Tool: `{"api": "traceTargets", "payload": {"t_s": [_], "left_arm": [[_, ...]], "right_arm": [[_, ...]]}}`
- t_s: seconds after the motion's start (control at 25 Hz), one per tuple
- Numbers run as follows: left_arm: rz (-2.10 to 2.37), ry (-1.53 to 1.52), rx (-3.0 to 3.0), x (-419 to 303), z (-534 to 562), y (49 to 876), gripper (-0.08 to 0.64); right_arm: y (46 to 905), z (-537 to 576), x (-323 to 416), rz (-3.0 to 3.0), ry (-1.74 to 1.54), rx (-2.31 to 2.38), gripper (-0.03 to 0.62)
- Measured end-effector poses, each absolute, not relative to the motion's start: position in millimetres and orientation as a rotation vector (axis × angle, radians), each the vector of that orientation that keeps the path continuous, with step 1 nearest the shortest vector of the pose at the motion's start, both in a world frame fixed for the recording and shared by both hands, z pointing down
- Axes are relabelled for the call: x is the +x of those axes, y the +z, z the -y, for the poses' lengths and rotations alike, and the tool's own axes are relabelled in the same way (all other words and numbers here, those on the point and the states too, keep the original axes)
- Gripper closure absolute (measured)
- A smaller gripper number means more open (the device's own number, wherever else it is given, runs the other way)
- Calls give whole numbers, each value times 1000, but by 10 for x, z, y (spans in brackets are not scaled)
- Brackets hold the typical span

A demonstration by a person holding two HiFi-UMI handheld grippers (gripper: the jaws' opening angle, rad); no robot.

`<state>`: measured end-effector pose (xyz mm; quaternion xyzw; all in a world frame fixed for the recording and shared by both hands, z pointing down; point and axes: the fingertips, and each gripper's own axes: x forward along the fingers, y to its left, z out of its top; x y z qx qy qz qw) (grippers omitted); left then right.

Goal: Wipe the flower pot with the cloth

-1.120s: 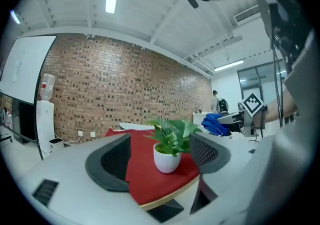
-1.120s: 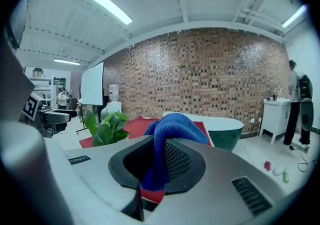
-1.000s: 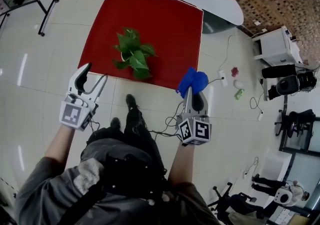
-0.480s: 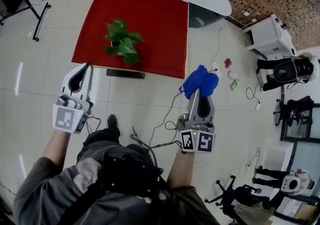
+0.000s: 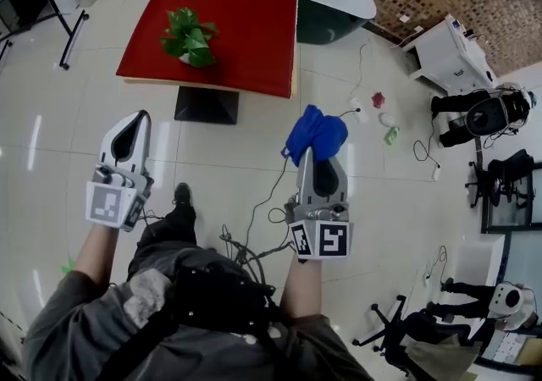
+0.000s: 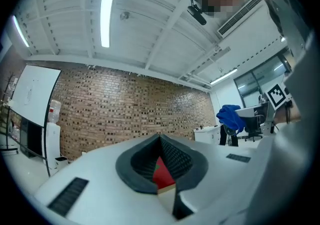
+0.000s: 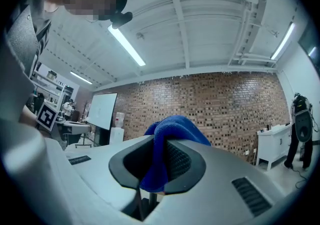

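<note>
Your right gripper (image 5: 318, 157) clenches the blue cloth (image 5: 315, 132) in its jaws; the left gripper's (image 5: 134, 121) jaws are pressed together, empty. The flower pot (image 5: 188, 39) stands on the red surface (image 5: 250, 32), well apart from the cloth. Wiping looks unstarted: bring the cloth to the pot.

**Blue cloth clamped, potted plant apart on red table**

The flower pot (image 5: 188, 39) is seen upright on a red-covered table (image 5: 250, 28), left of its middle in the head view. It is largely hidden under broad green leaves. The cloth (image 5: 315, 134), deep blue and bunched, is pinched between the jaws of the right gripper (image 5: 316, 153), with its folds bulging past the tips. It is held well apart from the pot.
</note>
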<state>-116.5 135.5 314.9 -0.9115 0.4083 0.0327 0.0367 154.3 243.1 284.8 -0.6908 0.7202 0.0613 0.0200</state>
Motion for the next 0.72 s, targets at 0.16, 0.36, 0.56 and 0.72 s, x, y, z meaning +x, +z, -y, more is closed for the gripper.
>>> {"api": "traceTargets", "payload": {"t_s": [0.16,0.36,0.56,0.72], "left_arm": [[-1302,99,-2771,-1205,-2367,3070,543],[-1357,116,-2776,-1204,-3345,3016,543],[-1390,98,-2760,-1283,-4006,2875,543],[-1425,64,-2752,-1411,-4487,2878,543]], "right_arm": [[2812,-3393,1369,-2293,223,-2084,534],[2907,-4263,1223,-2382,222,-2039,534],[2901,-4781,1025,-2461,231,-1981,535],[2930,-5139,864,-2487,243,-1955,535]]}}
